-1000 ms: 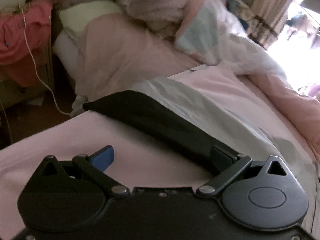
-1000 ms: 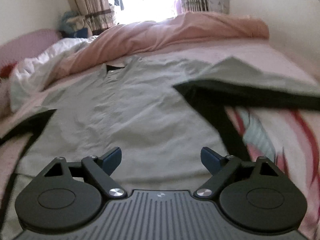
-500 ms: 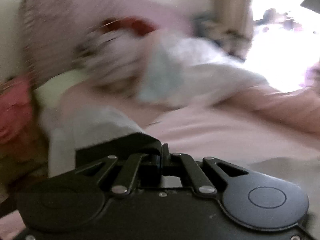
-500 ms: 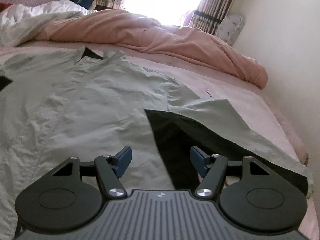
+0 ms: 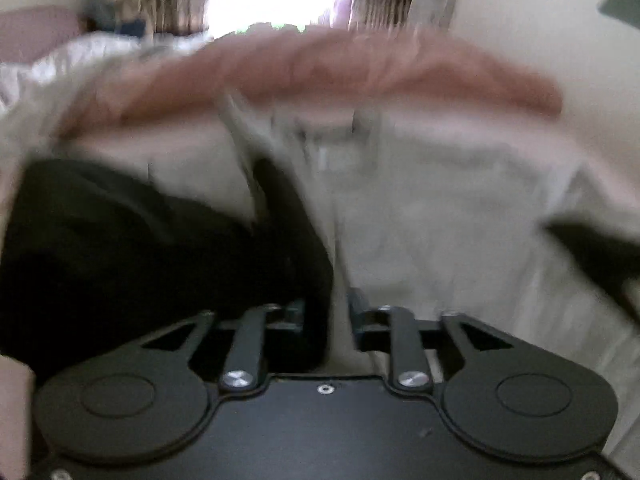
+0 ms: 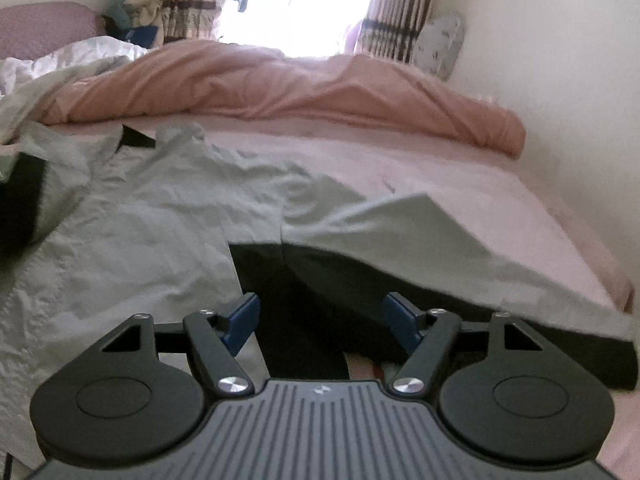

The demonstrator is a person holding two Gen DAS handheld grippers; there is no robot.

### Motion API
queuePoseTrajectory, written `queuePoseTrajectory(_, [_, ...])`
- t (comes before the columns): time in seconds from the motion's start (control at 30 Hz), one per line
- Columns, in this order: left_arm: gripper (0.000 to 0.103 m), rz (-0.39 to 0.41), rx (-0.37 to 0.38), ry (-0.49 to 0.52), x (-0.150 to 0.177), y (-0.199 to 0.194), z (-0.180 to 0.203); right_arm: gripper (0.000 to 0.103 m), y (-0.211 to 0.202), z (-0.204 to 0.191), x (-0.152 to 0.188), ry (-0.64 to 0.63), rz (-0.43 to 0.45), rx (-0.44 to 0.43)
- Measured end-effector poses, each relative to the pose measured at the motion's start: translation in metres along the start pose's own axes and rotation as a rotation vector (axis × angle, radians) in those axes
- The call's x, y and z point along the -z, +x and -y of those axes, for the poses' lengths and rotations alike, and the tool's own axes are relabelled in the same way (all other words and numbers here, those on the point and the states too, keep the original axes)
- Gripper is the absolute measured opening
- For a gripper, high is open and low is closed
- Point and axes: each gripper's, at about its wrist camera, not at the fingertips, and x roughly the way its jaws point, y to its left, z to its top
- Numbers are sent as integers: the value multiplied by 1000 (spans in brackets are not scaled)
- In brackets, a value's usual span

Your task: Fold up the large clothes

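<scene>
On the pink bed (image 6: 460, 192), your pale green shirt (image 6: 132, 240) lies spread flat.
Your left tool (image 5: 326, 316) pinches a fold of the shirt's fabric, pale outside and dark inside; that view is smeared with motion blur. Your right tool (image 6: 320, 316) hangs spread wide above the turned-back dark lining (image 6: 304, 280), touching nothing. Beyond the shirt, a salmon duvet (image 6: 300, 84) is bunched across the mattress below a glaring window (image 6: 288, 4) with striped curtains (image 6: 400, 12); a cream wall (image 6: 560, 60) runs along your right.

Shirt (image 6: 132, 240) spread on the bed (image 6: 460, 184), bunched quilt (image 6: 300, 80) behind, apparently against curtains (image 6: 400, 12).
</scene>
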Motion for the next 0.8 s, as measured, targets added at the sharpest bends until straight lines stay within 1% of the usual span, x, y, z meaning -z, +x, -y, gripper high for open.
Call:
queuePoseTrajectory(0.03, [47, -8, -15, -9, 9, 4, 0, 84, 3, 3, 3, 8, -17, -6])
queuePoseTrajectory(0.07, [56, 5, -34, -36, 16, 4, -3, 84, 6, 5, 5, 12, -31, -9])
queuePoseTrajectory(0.1, [62, 17, -43, -70, 21, -2, -2, 84, 8, 7, 7, 14, -40, -10])
queuePoseTrajectory(0.13, [64, 27, -46, -99, 21, -6, -4, 84, 9, 8, 8, 13, -42, -7])
queuePoseTrajectory(0.17, [72, 46, -53, -110, 19, -12, -5, 84, 10, 8, 9, 11, -42, -3])
queuePoseTrajectory(0.2, [82, 74, -72, -97, 16, -18, -1, 85, 10, 8, 10, 3, -38, 2])
queuePoseTrajectory(0.23, [87, 113, -95, -75, 12, -25, 4, 85, 10, 8, 10, 0, -37, 6])
queuePoseTrajectory(0.3, [102, 208, -158, -51, 2, -40, 9, 85, 11, 10, 12, 9, -42, 1])
queuePoseTrajectory(0.33, [103, 242, -181, -64, -4, -43, 7, 85, 12, 11, 12, 17, -44, -10])
queuePoseTrajectory(0.37, [103, 253, -188, -85, -10, -41, 4, 85, 13, 13, 13, 22, -49, -18])
queuePoseTrajectory(0.4, [103, 233, -183, -114, -18, -33, -2, 85, 14, 15, 13, 25, -53, -21])
queuePoseTrajectory(0.47, [103, 154, -147, -151, -33, -13, -18, 85, 15, 16, 14, 21, -57, -13])
queuePoseTrajectory(0.53, [103, 130, -165, -182, -43, 4, -28, 85, 16, 18, 14, 19, -60, -5])
queuePoseTrajectory(0.57, [96, 135, -152, -199, -42, 7, -33, 85, 17, 19, 14, 23, -59, -3])
queuePoseTrajectory(0.6, [40, 143, -112, -202, -43, 8, -36, 85, 17, 20, 14, 28, -60, 0])
queuePoseTrajectory(0.63, [6, 124, -103, -207, -47, 14, -36, 85, 16, 22, 14, 34, -59, 0])
queuePoseTrajectory(0.67, [1, 98, -98, -215, -50, 18, -36, 85, 17, 23, 14, 40, -56, -2])
queuePoseTrajectory(0.7, [1, 112, -104, -207, -51, 16, -31, 85, 17, 25, 13, 47, -55, -3])
queuePoseTrajectory(0.77, [0, 178, -100, -149, -54, 4, -11, 85, 17, 28, 13, 57, -56, -4])
queuePoseTrajectory(0.8, [0, 215, -84, -125, -57, -3, 2, 85, 17, 30, 12, 63, -53, -1])
